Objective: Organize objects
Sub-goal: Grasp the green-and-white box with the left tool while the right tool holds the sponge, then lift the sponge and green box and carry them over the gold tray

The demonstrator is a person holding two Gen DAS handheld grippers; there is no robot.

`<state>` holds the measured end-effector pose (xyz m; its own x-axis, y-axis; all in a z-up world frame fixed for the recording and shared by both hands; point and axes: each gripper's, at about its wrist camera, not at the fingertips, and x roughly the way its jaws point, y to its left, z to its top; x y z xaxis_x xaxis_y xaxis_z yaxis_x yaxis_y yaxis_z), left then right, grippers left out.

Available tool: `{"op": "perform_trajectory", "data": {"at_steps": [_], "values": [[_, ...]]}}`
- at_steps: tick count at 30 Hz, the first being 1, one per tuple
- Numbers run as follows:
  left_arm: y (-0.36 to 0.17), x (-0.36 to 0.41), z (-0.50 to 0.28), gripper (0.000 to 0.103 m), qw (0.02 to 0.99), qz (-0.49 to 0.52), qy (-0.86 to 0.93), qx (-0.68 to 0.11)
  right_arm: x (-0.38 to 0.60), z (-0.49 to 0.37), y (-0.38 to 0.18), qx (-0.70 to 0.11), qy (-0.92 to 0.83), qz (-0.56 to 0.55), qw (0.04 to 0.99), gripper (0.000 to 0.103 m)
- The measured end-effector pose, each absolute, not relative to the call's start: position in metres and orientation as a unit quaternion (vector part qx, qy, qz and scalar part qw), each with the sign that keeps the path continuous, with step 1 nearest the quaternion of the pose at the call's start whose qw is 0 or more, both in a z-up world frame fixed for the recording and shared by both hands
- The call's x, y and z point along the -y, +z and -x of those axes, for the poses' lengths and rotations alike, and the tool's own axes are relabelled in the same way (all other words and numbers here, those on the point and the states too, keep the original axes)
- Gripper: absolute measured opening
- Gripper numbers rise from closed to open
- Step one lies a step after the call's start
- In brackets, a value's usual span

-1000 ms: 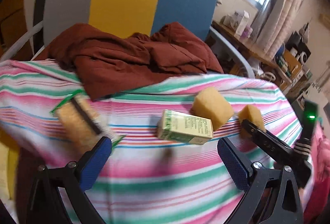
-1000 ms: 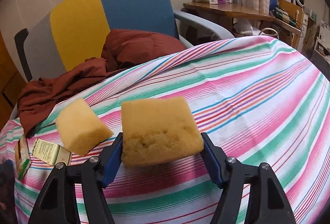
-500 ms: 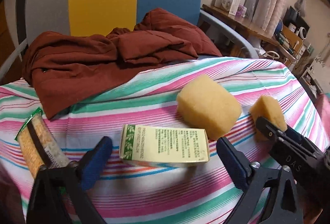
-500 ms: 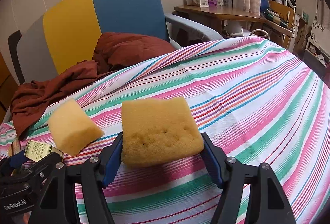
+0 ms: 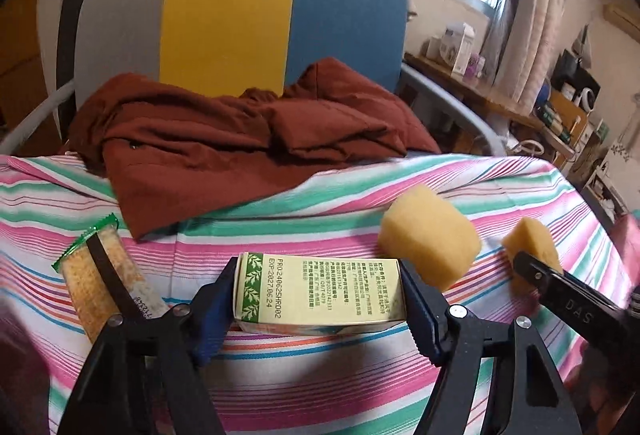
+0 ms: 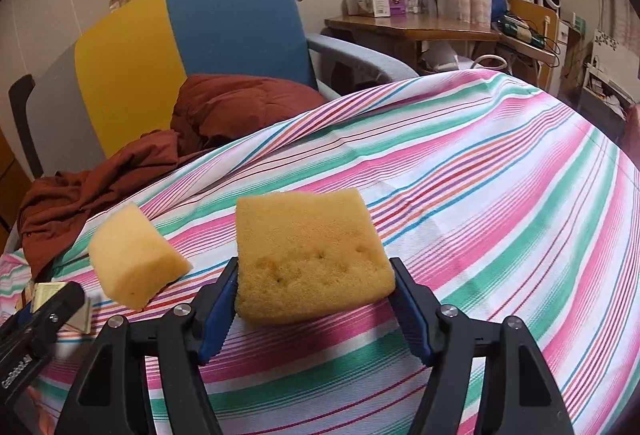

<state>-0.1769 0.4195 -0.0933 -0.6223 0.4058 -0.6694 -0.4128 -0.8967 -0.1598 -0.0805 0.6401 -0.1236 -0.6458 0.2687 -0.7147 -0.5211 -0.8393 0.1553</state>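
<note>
A pale green carton (image 5: 320, 289) lying on the striped cloth (image 5: 340, 387) is bracketed by the left gripper (image 5: 320, 299), whose jaws are closing on its two ends; both blue pads appear to touch it. A yellow sponge block (image 6: 310, 255) is pinched by the right gripper (image 6: 314, 299) above the cloth. A second sponge (image 5: 430, 235) is seen just right of the carton, a wrapped snack pack (image 5: 100, 275) to its left. A rust-brown jacket (image 5: 240, 139) is draped at the cloth's far edge.

Chair (image 5: 240, 19): seen upper centre, backrest panelled grey, yellow, blue.
Brown garment (image 5: 224, 143): draped over the seat onto the striped cloth (image 6: 500, 175).
Wooden desk (image 6: 404, 29): upper right, boxes stacked on it.
</note>
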Motion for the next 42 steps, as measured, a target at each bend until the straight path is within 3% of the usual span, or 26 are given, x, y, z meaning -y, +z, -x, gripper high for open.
{"op": "perform_trajectory", "data": {"at_steps": [42], "values": [[-0.068,-0.391,0.129,0.074,0.203,0.303,0.931,-0.021,-0.627,0.044,-0.103,-0.173,0.909,0.304,0.228,0.071]]}}
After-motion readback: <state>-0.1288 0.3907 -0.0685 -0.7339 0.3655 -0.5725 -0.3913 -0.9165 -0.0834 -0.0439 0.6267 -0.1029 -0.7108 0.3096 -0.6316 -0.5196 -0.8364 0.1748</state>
